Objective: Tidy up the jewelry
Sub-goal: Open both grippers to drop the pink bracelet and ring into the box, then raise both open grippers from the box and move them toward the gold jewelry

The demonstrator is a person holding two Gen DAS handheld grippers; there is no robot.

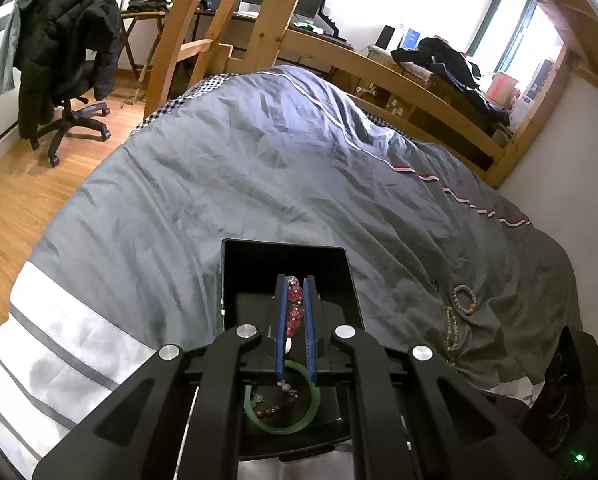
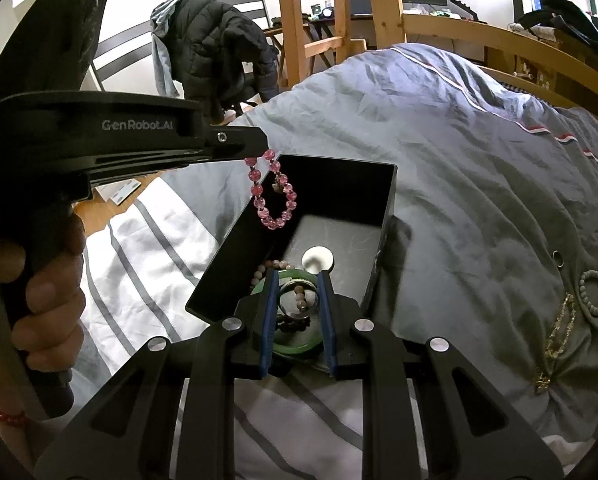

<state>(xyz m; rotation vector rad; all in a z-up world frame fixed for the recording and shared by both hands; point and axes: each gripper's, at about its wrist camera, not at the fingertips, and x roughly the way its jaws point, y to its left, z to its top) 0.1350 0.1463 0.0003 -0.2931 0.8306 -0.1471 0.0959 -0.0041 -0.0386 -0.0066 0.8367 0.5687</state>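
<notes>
A black open box (image 2: pixel 339 184) sits on the grey bed cover; it also shows in the left wrist view (image 1: pixel 283 250). My left gripper (image 1: pixel 294 280) is shut on a pink bead bracelet (image 2: pixel 273 194), which hangs over the box; the bracelet shows between the fingers in the left wrist view (image 1: pixel 295 304). In the box lie a green bangle (image 1: pixel 283 426), a brown bead bracelet (image 1: pixel 273 411) and a silver disc (image 2: pixel 317 259). My right gripper (image 2: pixel 297 280) is open and empty, just above the box's near end. A grey-green bead bracelet (image 2: pixel 595 292) and a gold chain (image 2: pixel 559 332) lie on the cover at the right.
The bed has a wooden frame (image 1: pixel 379 64) and ladder (image 1: pixel 219 32). An office chair with a black jacket (image 1: pixel 63 52) stands on the wood floor at left. A small metal ring (image 2: pixel 557 257) lies on the cover near the loose bracelet.
</notes>
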